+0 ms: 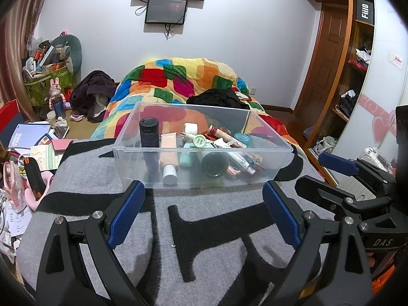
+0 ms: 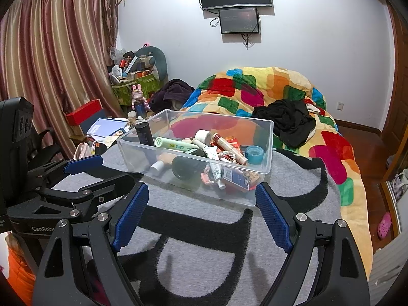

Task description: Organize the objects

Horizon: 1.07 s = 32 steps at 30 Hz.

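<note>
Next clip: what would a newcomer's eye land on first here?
The clear plastic bin of jumbled cosmetics, sitting on the grey-and-black blanket just ahead of both open grippers: left gripper, right gripper. Behind it, the bright patchwork quilt heaped on the bed, with black clothing on top.

— What is lying under the fingers (image 1: 125, 216)?
— A fuzzy grey and black cloth blanket (image 1: 219, 229). The finger pads are looking bumpy, blue and rubbery.
— And just ahead of them?
— A clear box (image 1: 201, 150) is shining, smooth plastic. Behind it, a soft fleecy quilt (image 2: 280, 86).
</note>
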Available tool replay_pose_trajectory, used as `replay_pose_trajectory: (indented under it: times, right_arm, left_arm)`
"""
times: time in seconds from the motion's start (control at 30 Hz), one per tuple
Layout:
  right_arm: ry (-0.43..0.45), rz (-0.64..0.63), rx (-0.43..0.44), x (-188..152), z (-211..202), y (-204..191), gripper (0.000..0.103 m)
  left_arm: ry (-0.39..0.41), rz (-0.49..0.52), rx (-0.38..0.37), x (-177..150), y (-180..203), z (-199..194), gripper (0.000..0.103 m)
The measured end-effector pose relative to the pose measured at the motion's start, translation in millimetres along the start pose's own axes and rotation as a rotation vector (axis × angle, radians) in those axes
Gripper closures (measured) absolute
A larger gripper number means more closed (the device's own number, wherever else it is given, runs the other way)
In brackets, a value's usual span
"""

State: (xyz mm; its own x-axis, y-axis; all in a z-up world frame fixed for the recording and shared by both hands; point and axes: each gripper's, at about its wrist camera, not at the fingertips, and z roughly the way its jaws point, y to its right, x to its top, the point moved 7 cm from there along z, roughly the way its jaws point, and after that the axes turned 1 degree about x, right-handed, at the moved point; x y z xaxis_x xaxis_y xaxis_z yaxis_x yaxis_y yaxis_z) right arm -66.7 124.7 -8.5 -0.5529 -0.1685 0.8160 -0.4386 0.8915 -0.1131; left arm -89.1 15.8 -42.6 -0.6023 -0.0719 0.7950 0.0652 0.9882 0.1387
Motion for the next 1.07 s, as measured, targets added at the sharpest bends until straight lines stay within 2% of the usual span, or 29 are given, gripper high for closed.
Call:
replay_pose_trajectory:
  times: [0.73, 1.07]
  right_arm:
    - [0.008, 0.018, 0.005, 0.7, -4.0, 0.6, 0.019]
    - [0.009, 0.018, 0.005, 1.3, -5.4, 0.8, 0.019]
  left_arm:
    - [-0.005, 0.023, -0.005, -1.1, 4.3, -2.6, 0.009]
    - [0.02, 0.033, 0.008, 0.6, 4.9, -5.4, 0.009]
